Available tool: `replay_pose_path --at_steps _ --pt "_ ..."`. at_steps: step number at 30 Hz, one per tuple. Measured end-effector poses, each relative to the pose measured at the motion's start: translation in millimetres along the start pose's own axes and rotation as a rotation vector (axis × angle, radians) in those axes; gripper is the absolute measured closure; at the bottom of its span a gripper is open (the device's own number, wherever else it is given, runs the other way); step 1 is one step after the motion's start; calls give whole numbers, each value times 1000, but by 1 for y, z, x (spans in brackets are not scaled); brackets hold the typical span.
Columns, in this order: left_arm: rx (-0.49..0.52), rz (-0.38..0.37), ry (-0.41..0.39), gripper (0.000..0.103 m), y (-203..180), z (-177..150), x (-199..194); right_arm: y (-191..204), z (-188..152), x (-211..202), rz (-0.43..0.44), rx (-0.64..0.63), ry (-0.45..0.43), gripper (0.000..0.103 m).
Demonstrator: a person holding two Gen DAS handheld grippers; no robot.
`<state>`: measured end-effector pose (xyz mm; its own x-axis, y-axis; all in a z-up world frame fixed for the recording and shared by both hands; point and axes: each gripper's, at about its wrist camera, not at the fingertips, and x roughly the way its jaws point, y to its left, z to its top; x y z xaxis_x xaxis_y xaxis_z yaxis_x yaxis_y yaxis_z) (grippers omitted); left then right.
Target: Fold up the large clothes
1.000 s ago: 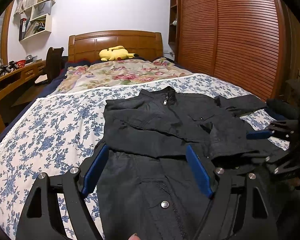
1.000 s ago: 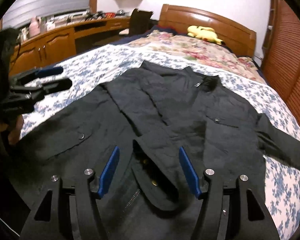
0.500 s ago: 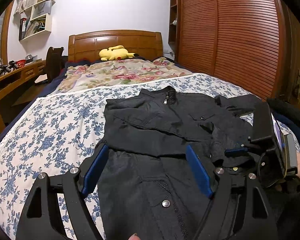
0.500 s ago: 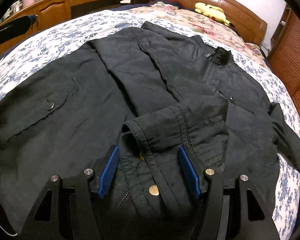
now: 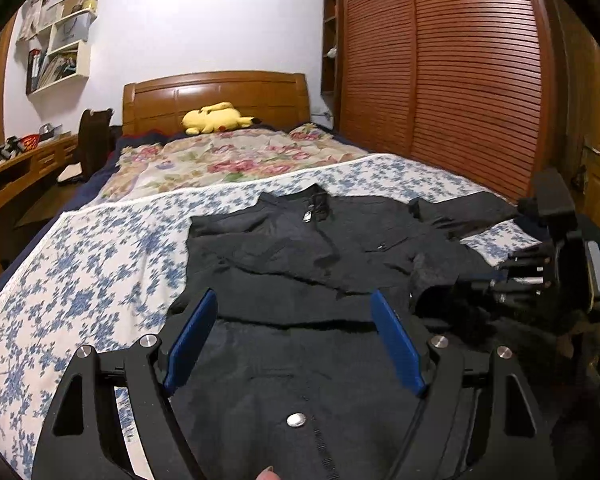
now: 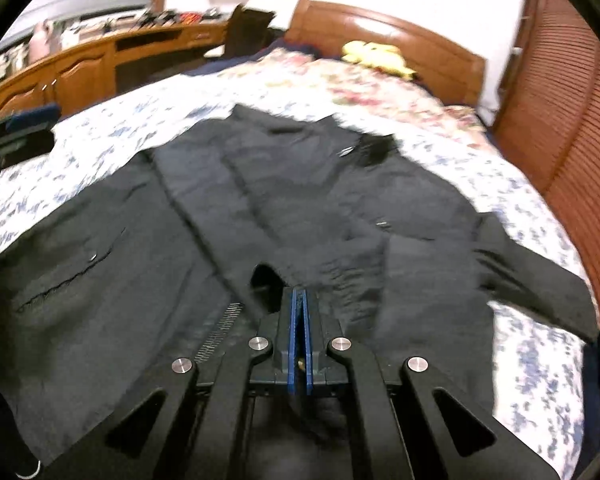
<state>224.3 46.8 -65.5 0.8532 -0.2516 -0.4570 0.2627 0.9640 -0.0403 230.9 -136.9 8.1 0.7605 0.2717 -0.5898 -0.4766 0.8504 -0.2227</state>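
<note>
The black jacket (image 6: 228,216) lies front-up on the blue-flowered bedspread (image 5: 80,248), one sleeve already folded across its chest. The right gripper (image 6: 299,300) pinches that sleeve's cuff, it seems, though blur hides the edge. The left gripper (image 5: 292,340) hovers wide and empty above the hem. The other sleeve and the body folds remain.

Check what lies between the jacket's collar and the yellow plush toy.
In the left wrist view: past the jacket collar, blue-flowered sheet, then a pink floral quilt up to the plush toy. Nothing else lies there.
</note>
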Motion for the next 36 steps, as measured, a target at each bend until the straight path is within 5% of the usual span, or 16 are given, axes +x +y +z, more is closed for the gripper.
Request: replay_pose_path --at_steps 16,19,22,36 --pt "49 -104 52 23 -59 -5 32 -70 -33 -37 -168 192 35 97" --pt "34 -99 54 23 -61 -9 35 -79 -32 -45 -167 223 20 87" --pt "26 -114 69 23 -64 -12 41 -85 -27 -45 -149 237 0 61" --pt "91 -95 111 23 -86 -27 60 -98 -12 60 -43 187 143 58"
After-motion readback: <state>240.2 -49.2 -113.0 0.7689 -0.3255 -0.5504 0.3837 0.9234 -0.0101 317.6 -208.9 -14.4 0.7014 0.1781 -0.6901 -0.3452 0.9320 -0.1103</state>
